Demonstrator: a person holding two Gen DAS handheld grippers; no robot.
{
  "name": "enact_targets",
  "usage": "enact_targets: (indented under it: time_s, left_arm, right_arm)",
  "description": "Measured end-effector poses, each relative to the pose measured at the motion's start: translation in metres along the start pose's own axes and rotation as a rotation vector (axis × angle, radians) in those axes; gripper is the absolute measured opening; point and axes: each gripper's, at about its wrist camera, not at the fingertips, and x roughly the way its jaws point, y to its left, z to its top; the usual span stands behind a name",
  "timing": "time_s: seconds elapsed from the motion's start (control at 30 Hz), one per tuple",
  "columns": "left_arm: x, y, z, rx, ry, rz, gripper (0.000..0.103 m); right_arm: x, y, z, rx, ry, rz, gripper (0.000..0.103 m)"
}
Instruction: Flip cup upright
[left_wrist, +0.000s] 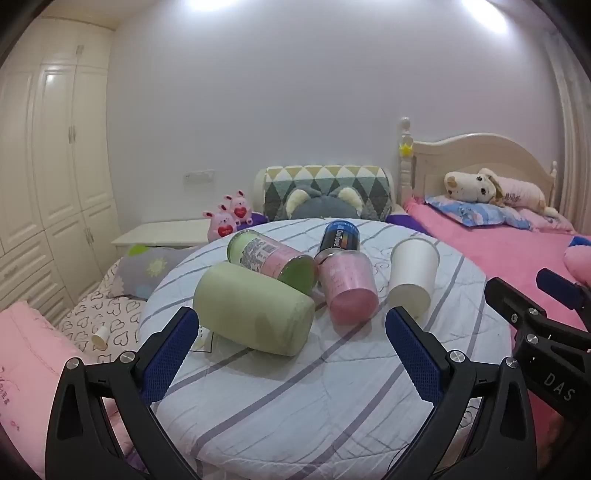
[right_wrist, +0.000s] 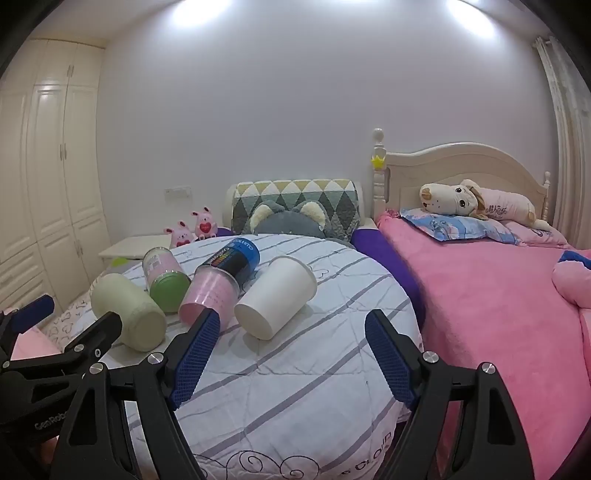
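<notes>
Several cups lie on their sides on a round table with a striped white cloth (left_wrist: 295, 387). A white paper cup (left_wrist: 412, 275) lies at the right, base toward me; it shows in the right wrist view (right_wrist: 275, 295) too. Left of it lie a pink cup (left_wrist: 349, 286), a dark blue cup (left_wrist: 340, 234), a pink-and-green cup (left_wrist: 271, 260) and a pale green cup (left_wrist: 253, 308). My left gripper (left_wrist: 291, 354) is open and empty, just short of the pale green and pink cups. My right gripper (right_wrist: 291, 354) is open and empty, just short of the white cup.
A pink bed (right_wrist: 498, 302) with a plush dog (right_wrist: 476, 201) lies at the right. A diamond-patterned cushion (left_wrist: 328, 188) and a grey plush sit behind the table. A wardrobe (left_wrist: 48, 166) stands at the left, with bedding and a small paper cup (left_wrist: 100, 336) below it.
</notes>
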Motion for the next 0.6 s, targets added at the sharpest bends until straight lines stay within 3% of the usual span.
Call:
enact_targets:
  time_s: [0.1,0.17,0.6]
  left_arm:
    - [-0.0056,0.0042,-0.0042,-0.015,-0.022,-0.002,0.102]
    - [-0.0018,0.0003,0.0019,0.013,0.018,0.004,0.102]
    - [0.0021,0.0057,0.0032,-0.028,0.016,0.013,0.102]
  right_arm:
    - [-0.0005,0.0005,0.0003,-0.006,0.007,-0.005,0.082]
    - [0.0002,0.0008,0.0003,-0.008,0.017,-0.003,0.082]
    - [-0.0001,0.0020,-0.0016,-0.011,0.011,0.000,0.082]
